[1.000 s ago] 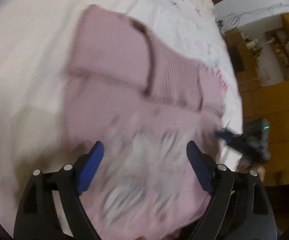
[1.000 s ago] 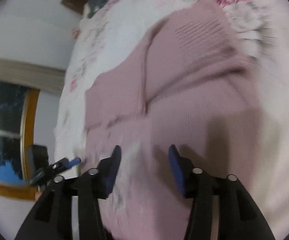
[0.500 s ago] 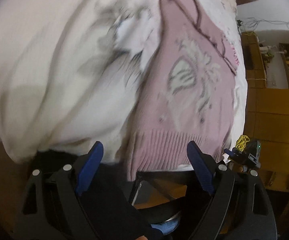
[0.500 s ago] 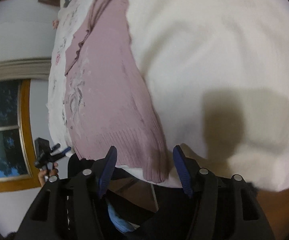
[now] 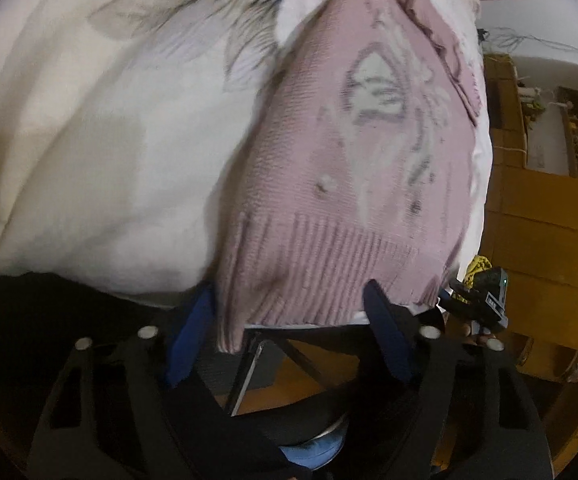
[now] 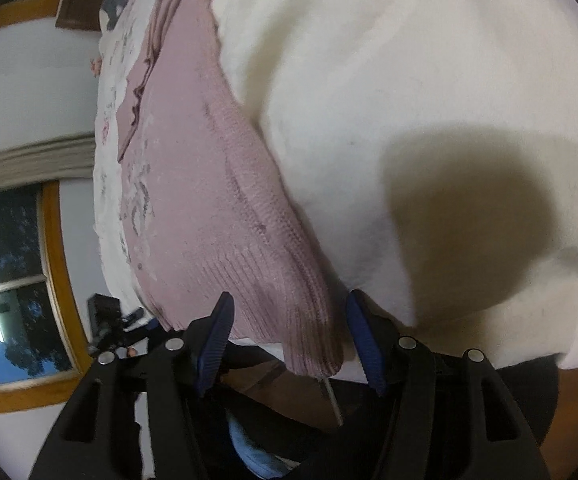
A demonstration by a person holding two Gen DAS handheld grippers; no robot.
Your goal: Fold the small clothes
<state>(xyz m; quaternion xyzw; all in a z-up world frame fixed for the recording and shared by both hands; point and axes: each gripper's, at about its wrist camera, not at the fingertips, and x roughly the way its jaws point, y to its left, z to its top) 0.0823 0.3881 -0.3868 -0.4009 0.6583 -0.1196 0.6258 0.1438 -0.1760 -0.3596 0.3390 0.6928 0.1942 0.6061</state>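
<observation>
A pink knitted sweater with a pale grey-and-white pattern on its front (image 5: 369, 152) lies flat on a bed covered by a white sheet printed with grey leaves and pink flowers (image 5: 109, 128). Its ribbed hem (image 5: 321, 264) hangs slightly over the near edge of the bed, and its neckline end points away toward the far side.

The left gripper (image 5: 289, 332) sits just below that hem at the bed's edge. Its black jaws with blue pads (image 5: 187, 340) are spread wide, one on each side of the hem's left corner, which droops down between them; whether either pad touches the knit cannot be told. Nothing is pinched.

In the right wrist view the same sweater (image 6: 209, 200) runs up the left part of the bed, with bare white sheet (image 6: 409, 80) to its right, crossed by a dark shadow (image 6: 469, 216). The right gripper (image 6: 289, 340) also has its jaws spread, bracketing the hem's right corner (image 6: 313, 336), which hangs just in front of the blue pads (image 6: 215, 340). It grips nothing.

Each view shows the other gripper small at the far corner of the hem: the right one (image 5: 477, 300) beside wooden furniture (image 5: 549, 240), and the left one (image 6: 109, 328) in front of a wood-framed window (image 6: 9, 320) showing dark blue sky. Below the bed edge are a dark garment worn by the person (image 5: 49, 340) and a bit of blue (image 5: 313, 450).
</observation>
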